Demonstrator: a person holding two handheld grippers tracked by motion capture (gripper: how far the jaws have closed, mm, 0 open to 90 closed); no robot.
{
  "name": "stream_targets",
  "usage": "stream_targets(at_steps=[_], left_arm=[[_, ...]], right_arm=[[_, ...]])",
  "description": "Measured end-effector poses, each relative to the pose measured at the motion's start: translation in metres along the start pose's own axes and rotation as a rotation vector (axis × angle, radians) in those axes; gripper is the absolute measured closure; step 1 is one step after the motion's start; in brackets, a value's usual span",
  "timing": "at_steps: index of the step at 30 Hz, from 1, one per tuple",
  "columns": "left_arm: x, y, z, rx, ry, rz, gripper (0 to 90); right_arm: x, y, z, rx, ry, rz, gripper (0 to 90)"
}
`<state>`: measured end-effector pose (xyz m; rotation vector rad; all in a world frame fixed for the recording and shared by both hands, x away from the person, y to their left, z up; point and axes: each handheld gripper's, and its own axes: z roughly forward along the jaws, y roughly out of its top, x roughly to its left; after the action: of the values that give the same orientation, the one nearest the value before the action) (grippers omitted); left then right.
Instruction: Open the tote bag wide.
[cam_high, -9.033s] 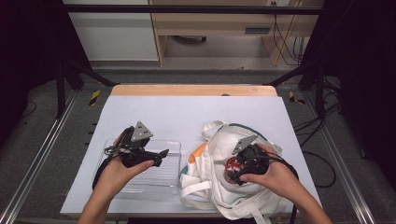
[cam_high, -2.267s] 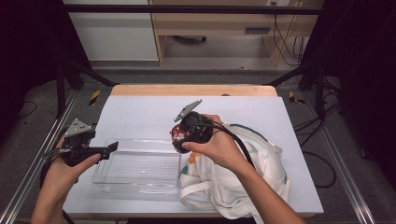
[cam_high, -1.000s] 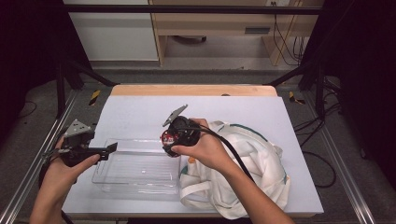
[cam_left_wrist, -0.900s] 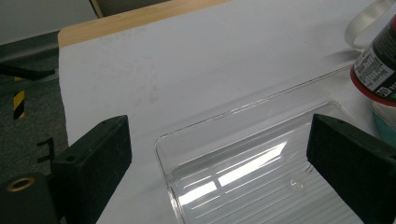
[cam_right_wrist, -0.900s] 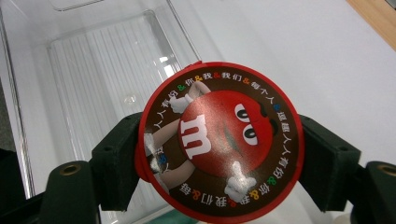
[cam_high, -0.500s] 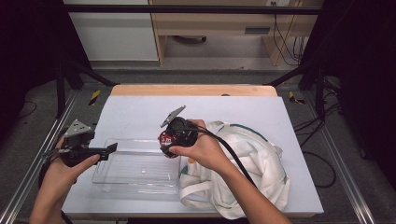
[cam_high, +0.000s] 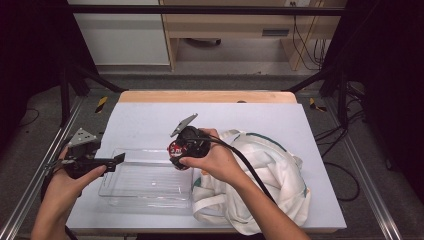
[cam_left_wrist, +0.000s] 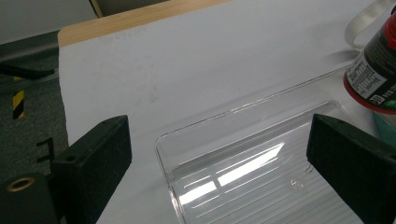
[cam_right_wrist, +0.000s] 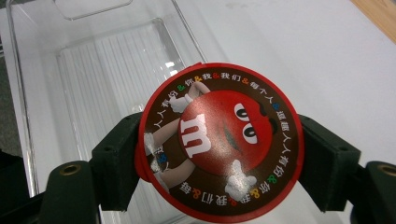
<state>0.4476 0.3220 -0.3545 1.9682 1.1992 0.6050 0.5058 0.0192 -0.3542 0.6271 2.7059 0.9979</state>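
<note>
Candy tub (cam_right_wrist: 219, 142) between right hand-held gripper (cam_right_wrist: 219, 158) jaws

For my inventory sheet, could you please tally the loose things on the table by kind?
Clear plastic trays: 1
Red-lidded candy tubs: 1, held in the right tool
White cloth bags: 1
Total: 3
</note>
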Motion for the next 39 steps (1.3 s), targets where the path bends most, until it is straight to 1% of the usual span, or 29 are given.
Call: stream_targets(at_steps=[10, 22, 39], left_arm=[[0.001, 0.0, -0.001, 0.0, 0.002, -0.002, 6.7], [0.002, -0.001, -0.001, 0.001, 0.001, -0.004, 6.7], [0.004, -0.001, -0.001, 0.0, 0.002, -0.007, 6.7]], right_arm=[[0.008, 0.0, 0.005, 0.009, 0.01, -0.012, 25.3], [0.012, -0.004, 0.014, 0.025, 0.023, -0.021, 25.3], [0.016, -0.014, 0.023, 0.043, 0.024, -0.026, 25.3]])
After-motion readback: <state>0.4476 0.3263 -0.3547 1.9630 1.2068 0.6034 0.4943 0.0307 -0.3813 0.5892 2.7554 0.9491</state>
